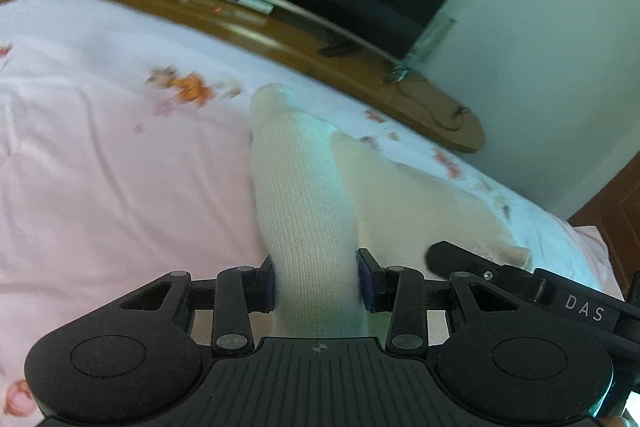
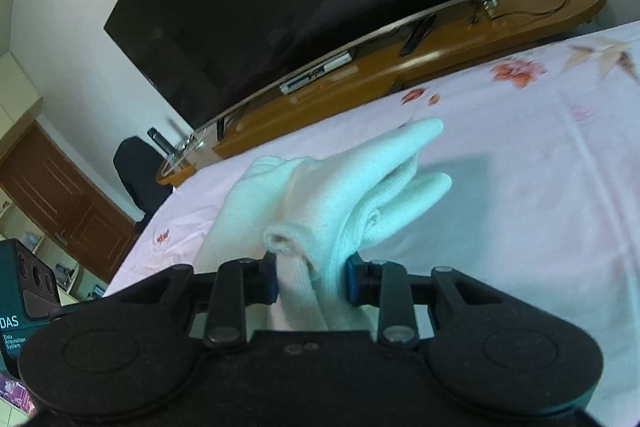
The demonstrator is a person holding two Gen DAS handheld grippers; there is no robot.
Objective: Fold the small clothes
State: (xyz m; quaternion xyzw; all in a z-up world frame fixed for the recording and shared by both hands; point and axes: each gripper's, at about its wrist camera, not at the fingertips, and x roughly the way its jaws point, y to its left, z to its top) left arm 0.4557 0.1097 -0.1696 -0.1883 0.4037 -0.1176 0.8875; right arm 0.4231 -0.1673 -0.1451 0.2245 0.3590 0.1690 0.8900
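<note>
The left tool (image 1: 316, 281) is clamped on a cream knitted sock (image 1: 296, 187), the cloth filling the gap between its two blue pads (image 1: 269, 283). From that grip the sock runs straight ahead along the tool's own line, out over the pink floral bedspread (image 1: 112, 155), its rounded far end pointing toward the wooden TV bench (image 1: 280, 39) beyond the bed's edge. A second run of the same cream knit (image 1: 420, 187) lies just to the right of it and slants off toward the right tool's arm (image 1: 480, 263), which shows at the lower right of the left view. The right tool (image 2: 310, 279) is likewise closed on cream sock fabric (image 2: 340, 195), bunched and rolled between its pads, with two toe-like ends lifted clear of the bedspread (image 2: 520, 187) and pointing up and to the right. Both tools sit close together, each holding the knit near one end, so the long axis lies forward from both; whichever end is to be carried over, in my judgement, must travel along that forward line. Whether this is one sock or a pair I cannot tell.
</note>
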